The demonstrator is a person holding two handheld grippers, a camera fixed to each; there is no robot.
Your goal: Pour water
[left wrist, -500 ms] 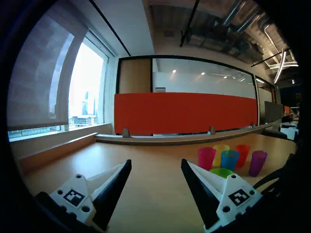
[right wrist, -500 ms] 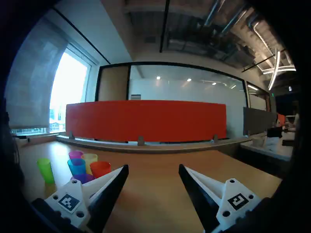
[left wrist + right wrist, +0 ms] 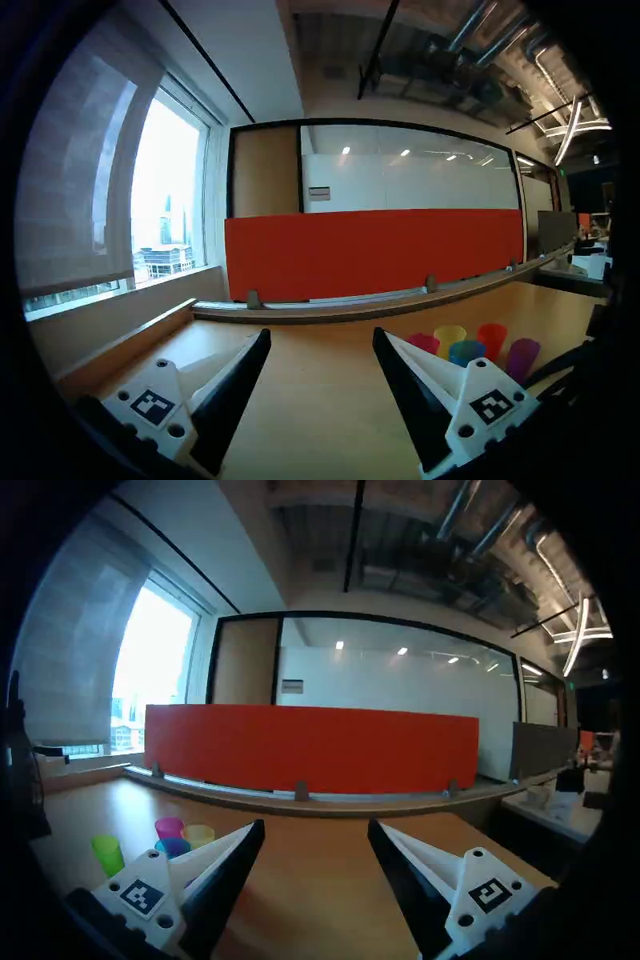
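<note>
2 grippers sit nearest me, each with its fingers spread wide and nothing between them: my left gripper [image 3: 320,334] and my right gripper [image 3: 314,824], both above the wooden table [image 3: 320,416]. Just past the left gripper's right-hand finger, 5 cups stand in a tight cluster: pink cup [image 3: 424,342], yellow cup [image 3: 450,336], blue cup [image 3: 466,350], orange cup [image 3: 491,340] and purple cup [image 3: 522,358]. In the right gripper view a green cup [image 3: 107,854] stands slightly apart at the cluster's left. Whether any holds water I cannot tell. Farther off, an orange divider panel [image 3: 372,248] runs along the table's far edge, with a bright window [image 3: 164,200] on the left.
</note>
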